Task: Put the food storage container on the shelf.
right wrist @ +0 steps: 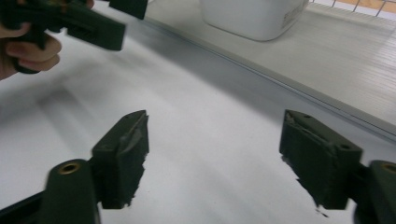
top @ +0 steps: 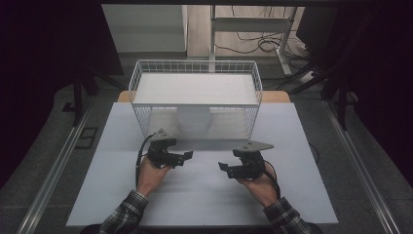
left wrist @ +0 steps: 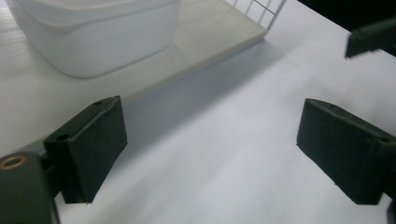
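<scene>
A: On our white worktop [top: 204,190] stands the white wire basket [top: 195,68]; the white plastic tub [top: 193,119] sits under its shelf.

B: Light, stiff, slippery, we judge; take its rim. Left tool [top: 181,157] and right tool [top: 226,168] gape, holding nothing.

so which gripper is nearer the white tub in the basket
Left. The left gripper sits just in front of the white tub, slightly to its left. The right gripper is lower on the table, off to the tub's right. Both jaws stand open.
</scene>
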Motion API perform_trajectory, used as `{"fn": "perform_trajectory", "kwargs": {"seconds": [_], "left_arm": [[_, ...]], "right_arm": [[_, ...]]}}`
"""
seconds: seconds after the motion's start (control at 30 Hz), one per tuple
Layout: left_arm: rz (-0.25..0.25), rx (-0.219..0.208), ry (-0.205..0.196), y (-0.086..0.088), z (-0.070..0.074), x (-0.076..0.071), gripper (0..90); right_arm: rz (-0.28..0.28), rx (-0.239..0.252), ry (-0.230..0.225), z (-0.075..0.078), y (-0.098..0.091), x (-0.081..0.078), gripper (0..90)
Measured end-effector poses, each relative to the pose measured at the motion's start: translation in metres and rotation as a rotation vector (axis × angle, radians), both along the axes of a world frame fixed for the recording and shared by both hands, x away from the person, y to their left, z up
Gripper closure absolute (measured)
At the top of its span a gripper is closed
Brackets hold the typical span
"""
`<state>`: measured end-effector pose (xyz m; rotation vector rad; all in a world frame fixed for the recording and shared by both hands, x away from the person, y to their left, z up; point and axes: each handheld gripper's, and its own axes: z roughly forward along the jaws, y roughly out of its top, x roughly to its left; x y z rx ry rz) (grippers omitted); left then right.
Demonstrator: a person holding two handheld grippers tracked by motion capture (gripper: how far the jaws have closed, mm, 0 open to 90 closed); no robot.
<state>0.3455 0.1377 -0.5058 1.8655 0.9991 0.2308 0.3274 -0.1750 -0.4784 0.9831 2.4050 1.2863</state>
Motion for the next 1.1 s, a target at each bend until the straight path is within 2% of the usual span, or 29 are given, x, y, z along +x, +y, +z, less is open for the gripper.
{"fn": "perform_trajectory", "kwargs": {"seconds": [0.27, 0.43, 0.6, 0.73, 0.9, 1.1], "left_arm": [[-0.014, 0.017, -0.009, -0.002, -0.001, -0.012, 5.1], [-0.022, 0.065, -0.031, -0.001, -0.004, -0.025, 3.5], [-0.019, 0.067, -0.028, 0.006, -0.005, -0.036, 2.7], [-0.026, 0.072, -0.021, 0.01, -0.005, -0.042, 2.8], [-0.023, 0.087, -0.03, 0.014, -0.005, -0.052, 2.8], [-0.011, 0.079, -0.037, 0.022, -0.002, -0.063, 2.8]], "right_arm": [[-0.008, -0.006, -0.005, -0.002, -0.004, 0.0, 13.6], [0.0, -0.023, -0.007, -0.005, -0.006, 0.0, 6.5], [0.001, -0.024, -0.001, -0.005, -0.01, -0.001, 2.2], [-0.002, -0.019, -0.001, -0.004, -0.016, -0.003, 0.2], [-0.007, -0.022, -0.011, -0.003, -0.022, -0.005, 0.0], [-0.027, -0.023, -0.047, 0.001, -0.031, -0.01, 0.0]]}}
